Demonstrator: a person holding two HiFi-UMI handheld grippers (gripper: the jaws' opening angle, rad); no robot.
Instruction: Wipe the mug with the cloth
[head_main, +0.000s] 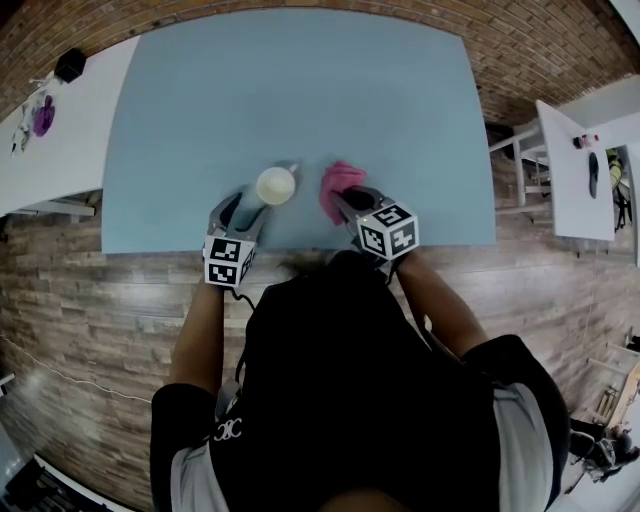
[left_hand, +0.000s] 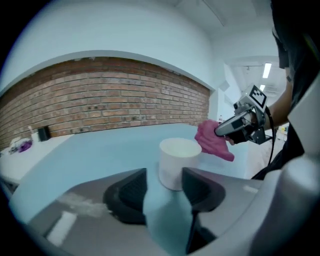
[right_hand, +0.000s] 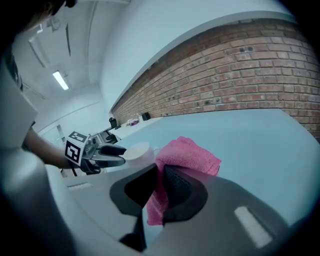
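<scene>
1. The left hand-held gripper (left_hand: 165, 182) had its jaws spread, with the upright white mug (left_hand: 177, 160) between them and a gap at one pad.
2. The right hand-held gripper (right_hand: 159, 175) pinched the pink cloth (right_hand: 187, 155), just beside the mug.
3. The mug was near the blue table (head_main: 300, 90)'s front edge.

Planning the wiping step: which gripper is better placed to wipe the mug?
Right. The right gripper is shut on the pink cloth, close beside the mug; the left gripper holds no cloth, its open jaws flanking the mug's base.
</scene>
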